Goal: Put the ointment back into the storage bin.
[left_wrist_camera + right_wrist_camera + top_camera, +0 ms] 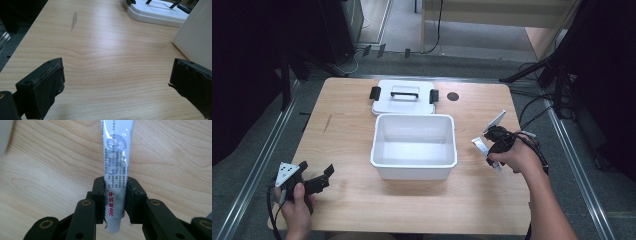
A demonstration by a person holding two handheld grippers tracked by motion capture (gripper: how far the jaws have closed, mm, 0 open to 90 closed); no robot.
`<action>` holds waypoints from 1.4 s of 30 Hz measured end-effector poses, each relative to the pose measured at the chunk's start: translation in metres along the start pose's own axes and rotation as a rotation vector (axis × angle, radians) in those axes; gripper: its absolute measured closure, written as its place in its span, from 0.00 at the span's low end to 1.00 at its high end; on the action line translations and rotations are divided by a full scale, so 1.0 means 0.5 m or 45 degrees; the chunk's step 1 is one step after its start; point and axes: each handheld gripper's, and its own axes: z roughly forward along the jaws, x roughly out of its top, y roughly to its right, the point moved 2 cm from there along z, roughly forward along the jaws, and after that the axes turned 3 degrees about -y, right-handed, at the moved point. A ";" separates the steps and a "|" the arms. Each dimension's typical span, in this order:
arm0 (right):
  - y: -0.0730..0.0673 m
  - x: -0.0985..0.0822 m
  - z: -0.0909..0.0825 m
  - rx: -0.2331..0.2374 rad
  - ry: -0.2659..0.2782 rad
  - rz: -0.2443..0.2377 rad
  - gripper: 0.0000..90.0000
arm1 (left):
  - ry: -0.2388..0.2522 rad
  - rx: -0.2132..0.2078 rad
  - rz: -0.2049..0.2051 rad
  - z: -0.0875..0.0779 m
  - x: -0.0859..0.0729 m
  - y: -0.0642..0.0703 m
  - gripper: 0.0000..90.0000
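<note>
The left hand (296, 202) is at the near left corner and holds the left gripper (323, 178), which points to the right and a little far. Its two black jaws stand wide apart with nothing between them. The right arm (546, 205) reaches in from the near right. The right hand (514, 157) holds the right gripper (488, 145), pointing left. Its jaws are pressed tight on a white tube (116, 170).

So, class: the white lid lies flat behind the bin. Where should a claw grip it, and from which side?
Grip the lid by its raised black bar handle at the middle, coming straight down from above. The lid lies flat on the table, so its edges offer little purchase, while the handle probably leaves room beneath. The open left claw is free.
</note>
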 end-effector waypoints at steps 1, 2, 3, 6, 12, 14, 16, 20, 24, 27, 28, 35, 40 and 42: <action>-0.001 0.003 -0.015 -0.003 0.002 0.007 0.81 | 0.000 0.000 0.000 0.000 0.000 0.000 0.00; -0.002 0.004 -0.019 -0.006 0.004 0.004 0.81 | 0.000 0.000 0.000 0.000 0.000 0.000 0.00; -0.002 0.005 -0.026 -0.007 0.011 -0.003 0.81 | 0.000 0.000 0.000 0.000 0.000 0.000 0.00; -0.003 0.008 -0.039 -0.007 0.019 0.000 0.81 | -0.001 0.002 0.000 0.000 0.000 0.000 0.00; -0.013 0.018 -0.085 0.013 0.046 0.058 0.81 | -0.002 0.001 0.000 0.000 0.000 0.000 0.00; -0.014 0.019 -0.093 0.018 0.052 0.069 0.81 | -0.002 0.001 0.000 0.000 0.000 0.000 0.00; -0.015 0.020 -0.103 0.017 0.055 0.062 0.81 | -0.001 0.001 0.000 0.000 0.000 0.000 0.00; -0.019 0.024 -0.125 0.017 0.062 0.066 0.81 | -0.001 0.000 0.001 0.000 0.000 0.000 0.00; -0.026 0.030 -0.150 0.017 0.086 0.051 0.81 | -0.003 0.000 0.001 0.000 0.000 0.000 0.00; -0.032 0.033 -0.159 0.021 0.100 0.046 0.81 | -0.004 0.000 0.003 0.001 0.000 0.001 0.00; -0.040 0.038 -0.165 0.026 0.106 0.036 0.81 | -0.006 0.000 0.004 0.000 0.000 0.000 0.00; -0.061 0.054 -0.179 0.028 0.111 0.023 0.81 | -0.004 -0.001 -0.003 0.001 0.000 0.001 0.00; -0.072 0.063 -0.187 0.030 0.115 0.009 0.81 | -0.006 -0.002 -0.002 0.001 0.000 0.000 0.00; -0.079 0.066 -0.192 0.028 0.112 0.004 0.81 | -0.005 -0.002 -0.005 0.001 0.000 0.000 0.00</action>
